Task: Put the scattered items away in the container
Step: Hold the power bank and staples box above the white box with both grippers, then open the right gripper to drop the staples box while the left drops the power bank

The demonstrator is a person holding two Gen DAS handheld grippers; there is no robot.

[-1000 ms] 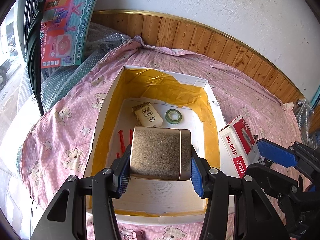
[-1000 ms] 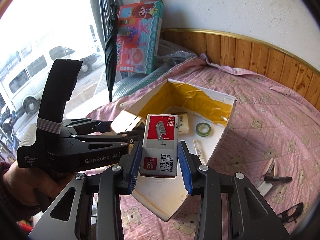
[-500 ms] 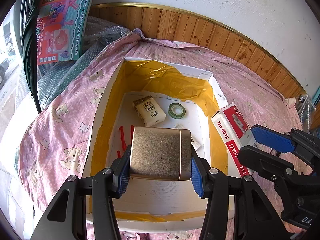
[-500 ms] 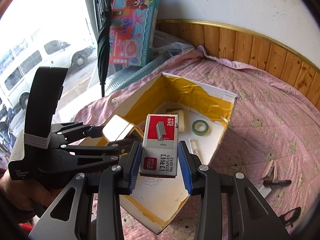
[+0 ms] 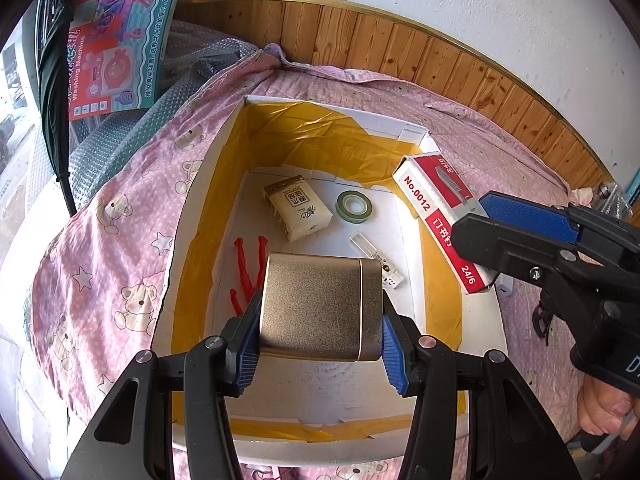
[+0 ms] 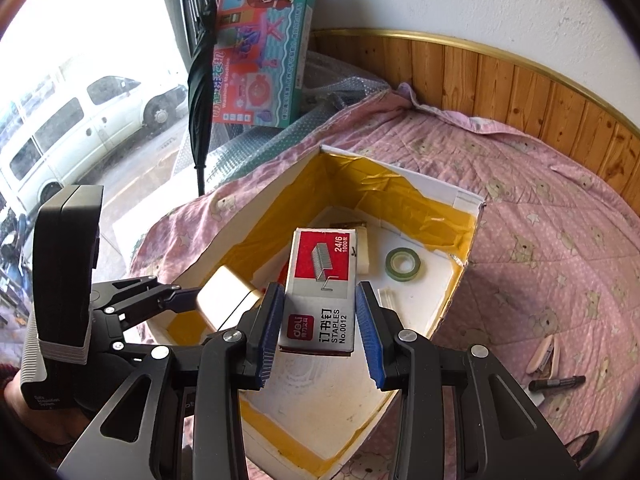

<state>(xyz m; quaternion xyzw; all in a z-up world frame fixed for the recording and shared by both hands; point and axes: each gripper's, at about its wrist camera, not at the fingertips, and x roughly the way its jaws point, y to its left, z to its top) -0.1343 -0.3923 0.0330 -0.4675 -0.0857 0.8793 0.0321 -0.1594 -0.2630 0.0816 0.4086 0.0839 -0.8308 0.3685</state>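
Gold case point(image 5: 320, 312) sits clamped between the left gripper's point(image 5: 320, 332) blue fingers point(image 5: 245, 340), held over the open box point(image 5: 200, 184) with the yellow-taped walls. Beside it the right gripper point(image 6: 318, 328) pinches a red staple box point(image 6: 322, 292) just above the box's right wall. On the box floor lie a tissue pack point(image 5: 298, 210), a green tape roll point(image 5: 354, 207) and red pegs point(image 5: 248, 264); the box rests on a pink bear-print bed point(image 6: 560, 220).

Gold case point(image 5: 320, 304), staples box point(image 6: 322, 292) — above container point(image 5: 200, 216)
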